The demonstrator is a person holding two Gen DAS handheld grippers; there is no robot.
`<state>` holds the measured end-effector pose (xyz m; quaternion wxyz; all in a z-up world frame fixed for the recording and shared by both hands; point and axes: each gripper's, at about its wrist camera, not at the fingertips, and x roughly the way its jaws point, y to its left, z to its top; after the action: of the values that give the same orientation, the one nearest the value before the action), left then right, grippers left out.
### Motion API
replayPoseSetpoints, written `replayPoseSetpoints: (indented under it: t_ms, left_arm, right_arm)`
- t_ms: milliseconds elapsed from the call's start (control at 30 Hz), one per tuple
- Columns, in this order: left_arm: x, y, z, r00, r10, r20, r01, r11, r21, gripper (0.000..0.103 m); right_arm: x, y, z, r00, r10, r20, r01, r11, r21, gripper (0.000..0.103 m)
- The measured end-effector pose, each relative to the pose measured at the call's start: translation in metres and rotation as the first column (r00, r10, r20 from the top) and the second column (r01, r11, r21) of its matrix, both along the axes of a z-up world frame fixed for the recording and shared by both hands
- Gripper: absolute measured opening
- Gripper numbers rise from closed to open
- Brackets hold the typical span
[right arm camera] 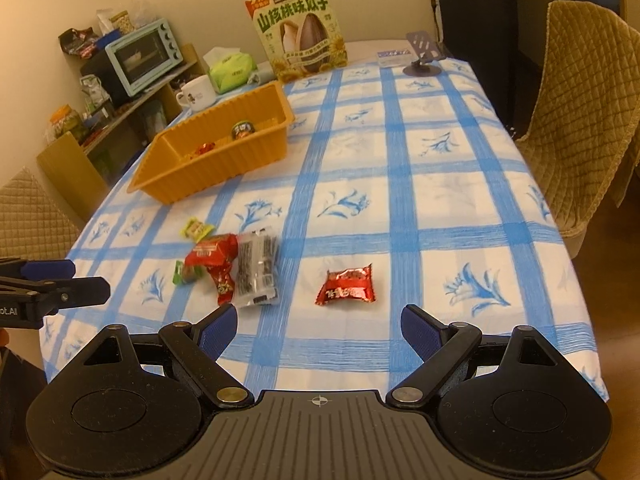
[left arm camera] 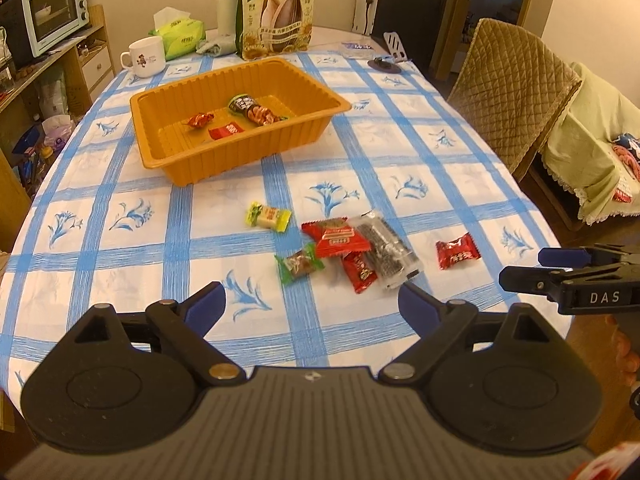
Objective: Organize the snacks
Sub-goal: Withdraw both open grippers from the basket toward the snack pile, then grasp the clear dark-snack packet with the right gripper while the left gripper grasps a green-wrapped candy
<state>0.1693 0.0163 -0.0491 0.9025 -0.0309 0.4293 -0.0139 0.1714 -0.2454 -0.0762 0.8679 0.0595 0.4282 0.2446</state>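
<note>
Both claws are spread wide and hold nothing: the left claw (left arm camera: 312, 300) hovers over the near edge of the tabletop (left arm camera: 400, 128), the right claw (right arm camera: 318, 322) beside it. Toward the far left corner stands the orange tray (left arm camera: 192, 168), with three snacks inside. Near the front edge lies the snack pile (left arm camera: 352, 248); a lone red packet (right arm camera: 346, 285) lies apart, probably best taken first, gripped across its middle.

Home dining room: tablecloth (left arm camera: 360, 152), toaster oven (left arm camera: 54, 12), sofa (left arm camera: 592, 136).
</note>
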Motion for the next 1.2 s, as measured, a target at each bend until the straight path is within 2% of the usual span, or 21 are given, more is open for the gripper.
replayPoseSetpoints:
  t_ms: [400, 733, 1200]
  left_arm:
    - [0.007, 0.017, -0.015, 0.999, 0.025, -0.028, -0.025, 1.000, 0.012, 0.088]
    - [0.019, 0.032, -0.029, 0.999, 0.025, -0.045, -0.024, 1.000, 0.017, 0.086]
    - [0.043, 0.056, -0.039, 0.997, 0.025, -0.067, -0.023, 1.000, 0.020, 0.084]
  right_arm:
    - [0.006, 0.037, -0.014, 0.997, 0.079, -0.001, -0.079, 0.996, -0.029, 0.087]
    - [0.026, 0.070, -0.026, 0.994, 0.112, 0.013, -0.111, 0.992, -0.056, 0.063]
    - [0.058, 0.108, -0.045, 0.989, 0.143, 0.024, -0.139, 0.983, -0.120, 0.050]
